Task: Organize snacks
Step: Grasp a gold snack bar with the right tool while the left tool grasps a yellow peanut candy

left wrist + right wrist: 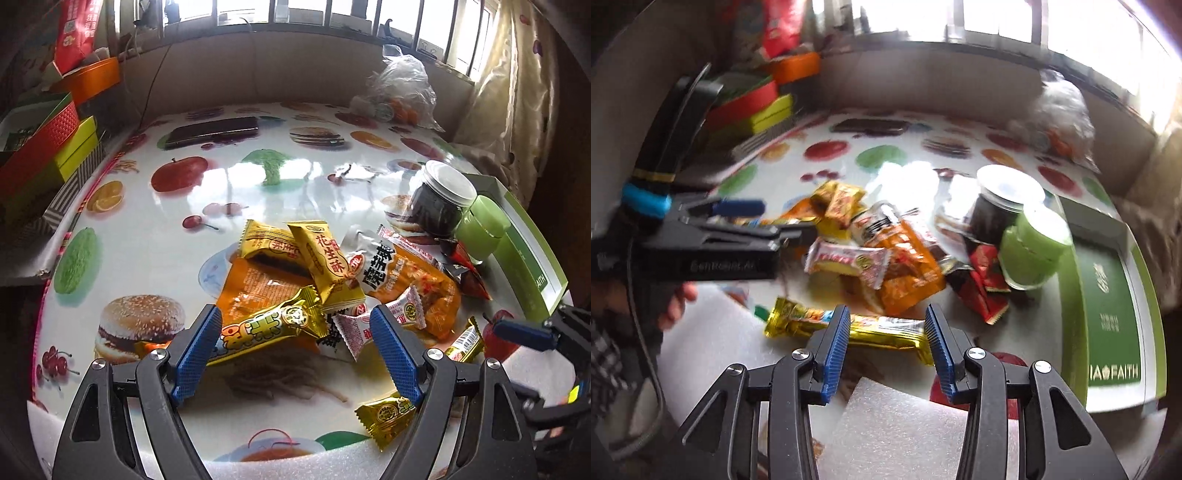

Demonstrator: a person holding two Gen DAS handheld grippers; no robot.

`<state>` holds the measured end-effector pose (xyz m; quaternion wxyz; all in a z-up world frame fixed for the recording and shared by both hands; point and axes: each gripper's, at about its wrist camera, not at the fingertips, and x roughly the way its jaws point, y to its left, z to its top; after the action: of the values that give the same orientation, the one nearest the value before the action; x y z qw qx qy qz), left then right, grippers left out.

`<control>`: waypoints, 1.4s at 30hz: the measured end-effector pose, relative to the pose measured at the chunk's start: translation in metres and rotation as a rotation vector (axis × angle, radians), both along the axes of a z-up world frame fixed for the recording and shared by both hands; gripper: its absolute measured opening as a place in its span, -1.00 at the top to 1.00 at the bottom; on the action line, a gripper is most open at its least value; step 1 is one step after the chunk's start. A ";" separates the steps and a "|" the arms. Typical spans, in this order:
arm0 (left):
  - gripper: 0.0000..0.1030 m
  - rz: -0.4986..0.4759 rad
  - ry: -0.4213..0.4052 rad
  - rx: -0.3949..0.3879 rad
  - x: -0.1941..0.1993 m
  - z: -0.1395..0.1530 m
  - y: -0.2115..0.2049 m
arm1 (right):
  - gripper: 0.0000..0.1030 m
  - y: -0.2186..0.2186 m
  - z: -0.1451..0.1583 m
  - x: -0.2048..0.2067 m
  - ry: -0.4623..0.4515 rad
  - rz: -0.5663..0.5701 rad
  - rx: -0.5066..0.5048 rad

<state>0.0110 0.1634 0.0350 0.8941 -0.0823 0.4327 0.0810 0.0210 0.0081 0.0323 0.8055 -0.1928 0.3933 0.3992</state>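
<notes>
Right gripper (886, 345): jaws about half open, nothing pinched; long gold foil snack bar (849, 326) lies crosswise just beyond the blue pads, free on the tabletop (258, 184) near its front edge. Left gripper (295, 345): jaws wide apart, empty, hovering over a second gold foil bar (266, 328); small gold square packet (386, 415) loose beside its right finger. Behind: mixed pile of orange, gold and white snack wrappers (332, 266), mid-table. Right edge: green round tin (480, 229) touching dark clear-lidded jar (437, 206), green-and-white flat box (1108, 314) along the rim. Past the pile, open tabletop up to a black phone (212, 131) and clear plastic bag (400, 92) at the far edge
</notes>
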 end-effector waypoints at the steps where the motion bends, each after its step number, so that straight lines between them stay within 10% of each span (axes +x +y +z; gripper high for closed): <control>1: -0.60 0.009 -0.004 -0.008 -0.002 0.001 0.003 | 0.16 0.005 -0.003 -0.001 -0.010 0.052 -0.022; 14: -0.60 0.068 0.005 -0.039 -0.013 0.001 0.023 | 0.06 0.038 -0.032 0.010 0.034 0.357 -0.182; 30: -0.60 0.045 0.011 -0.025 0.004 0.003 0.020 | 0.57 0.001 -0.011 0.026 0.117 0.175 0.047; 42: -0.60 0.043 0.019 -0.034 0.041 -0.001 0.001 | 0.57 -0.044 -0.002 0.030 0.155 -0.094 0.207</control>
<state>0.0523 0.1642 0.0340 0.8864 -0.1062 0.4406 0.0937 0.0509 -0.0357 0.0300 0.8062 -0.0585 0.4196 0.4130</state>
